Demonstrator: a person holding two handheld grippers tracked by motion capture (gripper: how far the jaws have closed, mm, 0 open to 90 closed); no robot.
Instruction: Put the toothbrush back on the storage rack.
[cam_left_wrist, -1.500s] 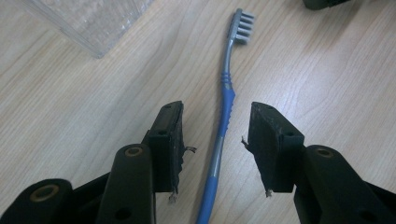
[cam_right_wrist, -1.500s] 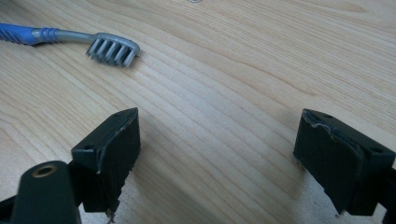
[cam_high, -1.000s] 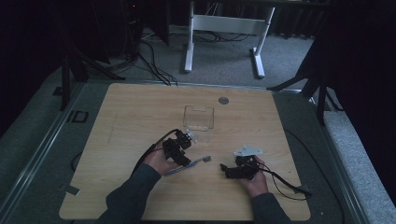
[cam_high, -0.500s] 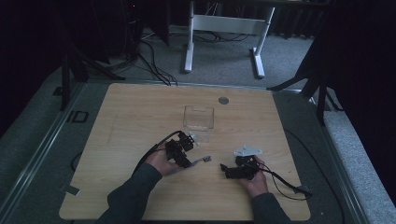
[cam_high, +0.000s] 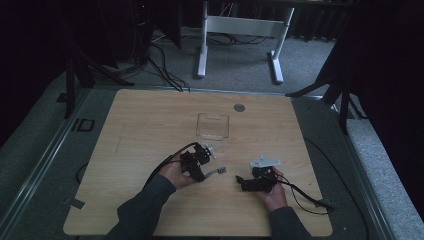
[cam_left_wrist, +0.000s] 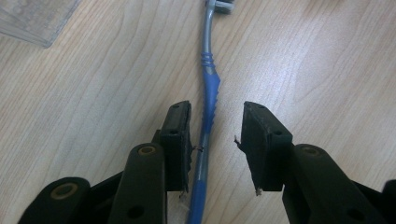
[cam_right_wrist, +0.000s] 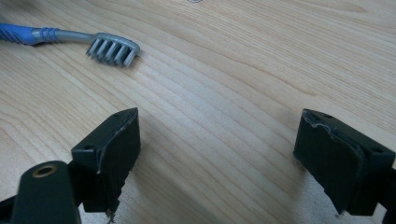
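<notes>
The toothbrush (cam_left_wrist: 208, 100) lies mid-bench toward the near edge, between the left gripper's (cam_left_wrist: 215, 140) spread jaws; close squarely on the handle; right gripper (cam_right_wrist: 217, 154) gapes empty nearby.

Matt pale wood-grain table (cam_left_wrist: 327, 70), smooth blue-and-grey plastic toothbrush (cam_left_wrist: 210, 88), clear glossy plastic box (cam_high: 212, 126).

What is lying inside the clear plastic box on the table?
The clear box looks empty: the wooden table shows through its walls. The toothbrush lies outside it, between the left gripper jaws.
</notes>
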